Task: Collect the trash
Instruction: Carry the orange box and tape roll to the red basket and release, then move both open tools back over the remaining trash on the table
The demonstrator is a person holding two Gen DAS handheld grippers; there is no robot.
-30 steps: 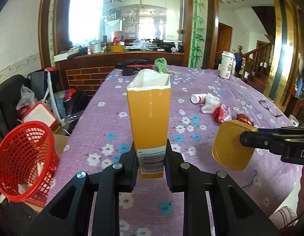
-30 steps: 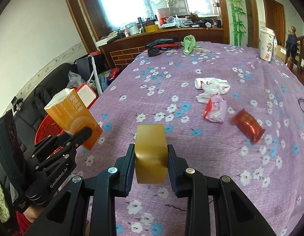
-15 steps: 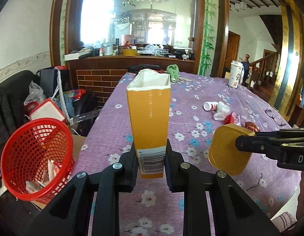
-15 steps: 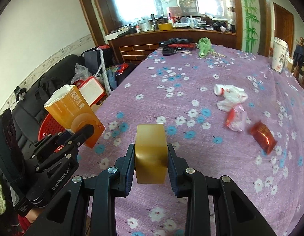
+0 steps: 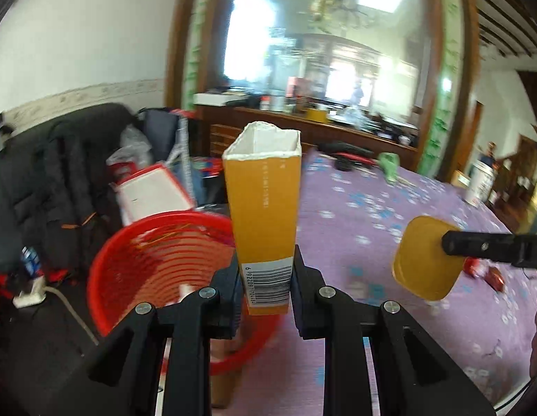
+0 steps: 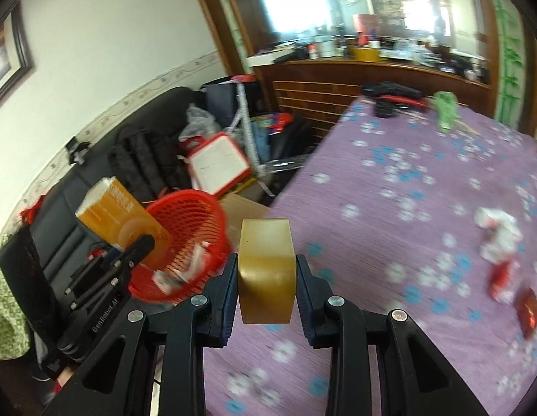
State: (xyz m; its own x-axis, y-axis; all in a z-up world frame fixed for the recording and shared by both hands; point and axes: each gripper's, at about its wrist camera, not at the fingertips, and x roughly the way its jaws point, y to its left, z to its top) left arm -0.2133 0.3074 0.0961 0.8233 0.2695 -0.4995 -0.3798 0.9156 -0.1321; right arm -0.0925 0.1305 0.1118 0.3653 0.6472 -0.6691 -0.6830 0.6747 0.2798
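L gripper (image 5: 265,274) clamps the orange carton (image 5: 263,215) upright by its base, R gripper (image 6: 266,277) pinches the gold lid (image 6: 265,270); both carried clear for dropping. Red basket (image 5: 157,260) at 9 o'clock off the table (image 5: 372,215).

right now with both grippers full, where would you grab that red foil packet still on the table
Take the red foil packet across its narrower width, coming straight down from above. It lies flat on the purple tablecloth, so no side edge is raised, and it sits apart from the white and red wrappers beside it.
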